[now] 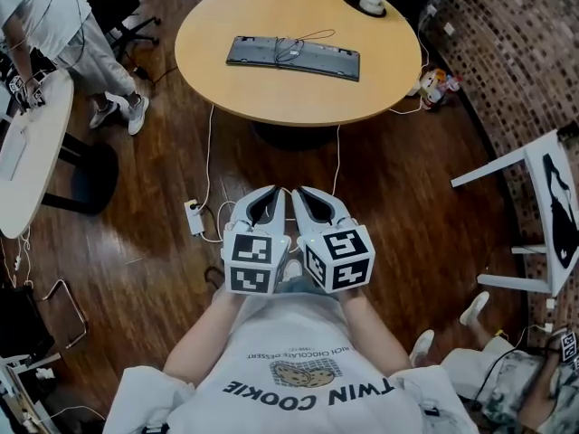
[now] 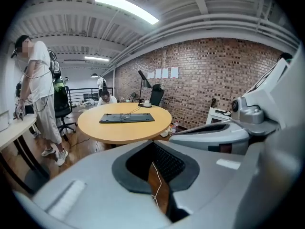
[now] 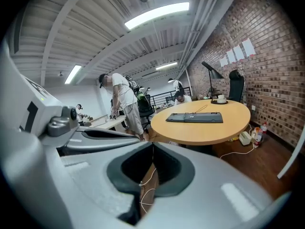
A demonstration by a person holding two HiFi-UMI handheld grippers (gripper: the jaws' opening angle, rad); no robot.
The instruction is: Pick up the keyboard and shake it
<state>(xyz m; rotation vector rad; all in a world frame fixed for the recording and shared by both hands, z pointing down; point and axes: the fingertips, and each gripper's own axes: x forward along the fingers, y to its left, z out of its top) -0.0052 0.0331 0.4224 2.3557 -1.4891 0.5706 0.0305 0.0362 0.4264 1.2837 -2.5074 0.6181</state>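
A round wooden surface (image 1: 298, 93) sits at twelve o'clock, a cup (image 1: 372, 1) at its one o'clock rim. A white power strip (image 1: 194, 217) lies on the floor (image 1: 407, 197) at nine; a person (image 1: 54, 21) stands at ten.

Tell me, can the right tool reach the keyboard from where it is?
Probably not yet. The right tool is shut and held near the person's body over the floor, while the keyboard lies ahead on the round table. Nothing blocks the path; stepping closer should do.
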